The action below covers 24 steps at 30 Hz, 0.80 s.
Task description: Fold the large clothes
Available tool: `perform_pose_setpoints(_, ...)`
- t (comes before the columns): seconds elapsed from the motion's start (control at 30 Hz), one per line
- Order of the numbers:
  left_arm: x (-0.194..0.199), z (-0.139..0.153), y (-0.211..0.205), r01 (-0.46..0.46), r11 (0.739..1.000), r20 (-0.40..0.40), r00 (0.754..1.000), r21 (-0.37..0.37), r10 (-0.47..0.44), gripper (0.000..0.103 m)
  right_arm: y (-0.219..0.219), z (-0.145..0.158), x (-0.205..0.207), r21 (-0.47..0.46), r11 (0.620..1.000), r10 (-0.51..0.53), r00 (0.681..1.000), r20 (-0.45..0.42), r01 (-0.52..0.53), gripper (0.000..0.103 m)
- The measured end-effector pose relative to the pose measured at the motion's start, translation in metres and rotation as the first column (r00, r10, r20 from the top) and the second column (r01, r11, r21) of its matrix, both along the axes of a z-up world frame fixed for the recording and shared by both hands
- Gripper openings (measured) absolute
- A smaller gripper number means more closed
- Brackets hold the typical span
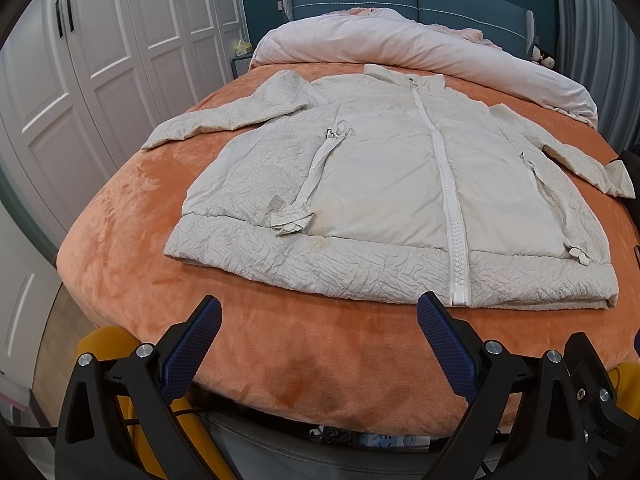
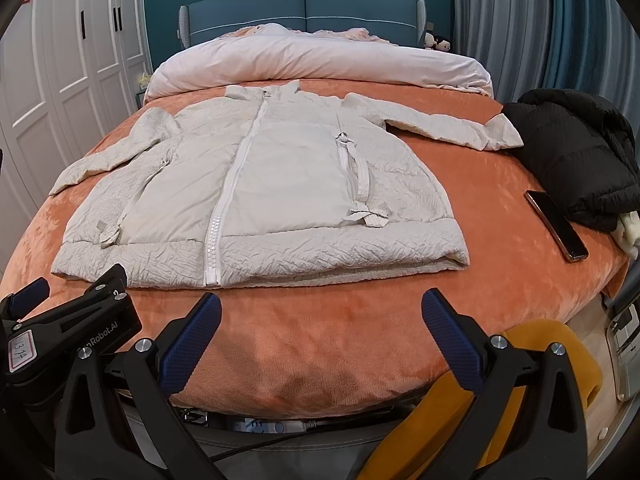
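A cream zip-up jacket [image 1: 384, 184] lies flat and face up on the orange bedspread [image 1: 280, 344], zipped shut, collar toward the headboard, both sleeves spread out to the sides. It also shows in the right wrist view [image 2: 256, 184]. My left gripper [image 1: 318, 316] is open and empty, hovering over the foot of the bed just short of the jacket's hem. My right gripper [image 2: 320, 312] is open and empty, also short of the hem. The left gripper's body [image 2: 72, 320] shows at the left of the right wrist view.
A black jacket [image 2: 576, 160] is heaped at the bed's right edge, touching the cream sleeve's cuff. A phone [image 2: 556, 224] lies beside it. A rolled pink duvet [image 2: 320, 60] lies across the head. White wardrobes [image 1: 100, 60] stand left. Cables and a power strip [image 1: 380, 440] lie below the bed foot.
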<state>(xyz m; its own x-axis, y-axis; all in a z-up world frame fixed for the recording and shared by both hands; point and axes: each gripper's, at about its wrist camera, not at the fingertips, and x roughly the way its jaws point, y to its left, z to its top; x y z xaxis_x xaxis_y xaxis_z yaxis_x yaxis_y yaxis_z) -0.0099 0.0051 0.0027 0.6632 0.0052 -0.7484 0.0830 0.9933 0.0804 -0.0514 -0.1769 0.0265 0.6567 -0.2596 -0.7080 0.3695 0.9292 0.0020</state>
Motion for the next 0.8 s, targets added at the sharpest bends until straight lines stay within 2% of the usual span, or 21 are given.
perform_pose_setpoints(0.53, -0.002, -0.007, 0.001, -0.003, 1.000, -0.008, 1.000, 0.004, 0.003, 0.095, 0.002, -0.008, 0.002, 0.019, 1.000, -0.006, 1.000, -0.014, 0.006, 0.098)
perform_pose_setpoints(0.8, 0.009, -0.012, -0.003, 0.012, 1.000, -0.030, 0.999, 0.006, -0.012, 0.097, -0.015, -0.010, 0.013, 0.018, 0.999, 0.030, 1.000, -0.001, -0.030, 0.098)
